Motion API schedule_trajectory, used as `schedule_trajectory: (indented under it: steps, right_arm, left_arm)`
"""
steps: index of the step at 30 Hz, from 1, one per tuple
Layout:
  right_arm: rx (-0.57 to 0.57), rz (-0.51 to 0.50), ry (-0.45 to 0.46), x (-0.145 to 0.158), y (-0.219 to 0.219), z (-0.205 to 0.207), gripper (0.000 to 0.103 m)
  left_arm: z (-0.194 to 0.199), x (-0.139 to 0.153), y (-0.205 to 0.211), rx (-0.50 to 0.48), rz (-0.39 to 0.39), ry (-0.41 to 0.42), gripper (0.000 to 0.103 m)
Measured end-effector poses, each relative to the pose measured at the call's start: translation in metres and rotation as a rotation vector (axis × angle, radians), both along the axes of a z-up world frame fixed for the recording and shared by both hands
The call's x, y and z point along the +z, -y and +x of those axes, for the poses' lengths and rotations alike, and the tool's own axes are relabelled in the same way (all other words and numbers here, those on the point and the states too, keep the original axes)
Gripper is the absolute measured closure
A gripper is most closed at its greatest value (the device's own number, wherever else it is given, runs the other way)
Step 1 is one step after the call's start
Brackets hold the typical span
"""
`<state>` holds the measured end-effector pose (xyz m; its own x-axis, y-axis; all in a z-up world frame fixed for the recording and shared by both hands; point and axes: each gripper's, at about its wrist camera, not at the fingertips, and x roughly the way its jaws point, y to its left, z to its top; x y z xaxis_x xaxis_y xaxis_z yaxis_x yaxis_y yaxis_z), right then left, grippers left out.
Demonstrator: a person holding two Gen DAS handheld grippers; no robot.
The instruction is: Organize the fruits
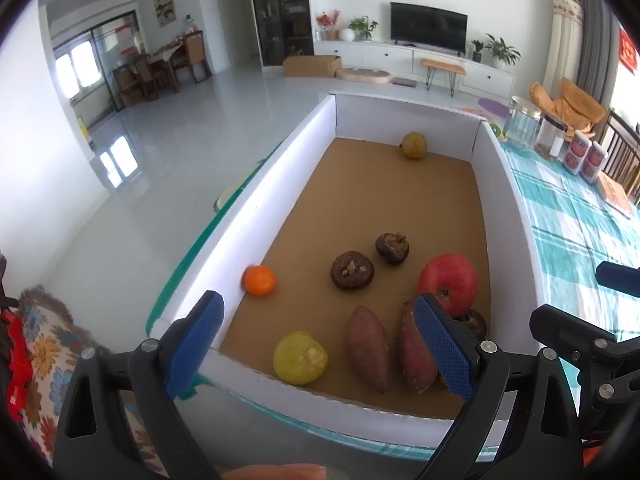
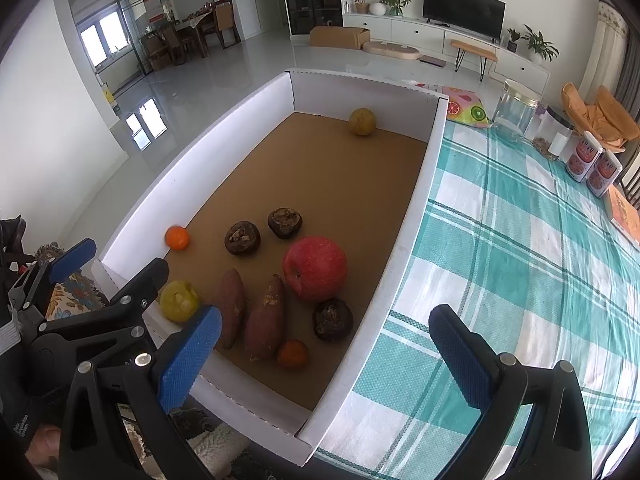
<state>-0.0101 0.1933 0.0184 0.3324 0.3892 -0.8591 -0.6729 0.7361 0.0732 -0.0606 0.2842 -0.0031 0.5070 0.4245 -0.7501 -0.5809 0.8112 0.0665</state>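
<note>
White-walled cardboard tray [image 2: 416,184] with brown floor sits on the checked-cloth table [image 2: 520,264]. It holds a glossy red apple [image 2: 315,268] and two tapered sweet potatoes [image 2: 266,322]. Left gripper [image 1: 316,350] and right gripper [image 2: 324,354]: ribbed blue jaws released, empty.

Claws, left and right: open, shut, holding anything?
Left claw: open, holding nothing.
Right claw: open, holding nothing.

A red apple [image 2: 315,268], two sweet potatoes [image 2: 265,320], oranges [image 2: 177,237] and dark fruits [image 2: 242,238] lay loose in a white cardboard tray [image 2: 404,224].
</note>
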Motion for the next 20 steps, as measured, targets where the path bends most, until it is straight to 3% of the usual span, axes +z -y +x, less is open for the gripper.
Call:
schedule_trajectory:
  steps: [20]
  right_arm:
    - [0.000, 0.000, 0.003, -0.0003, 0.0008, 0.0001, 0.000]
  left_arm:
    - [-0.0027, -0.0019, 0.0015, -0.017, -0.007, 0.005, 0.006]
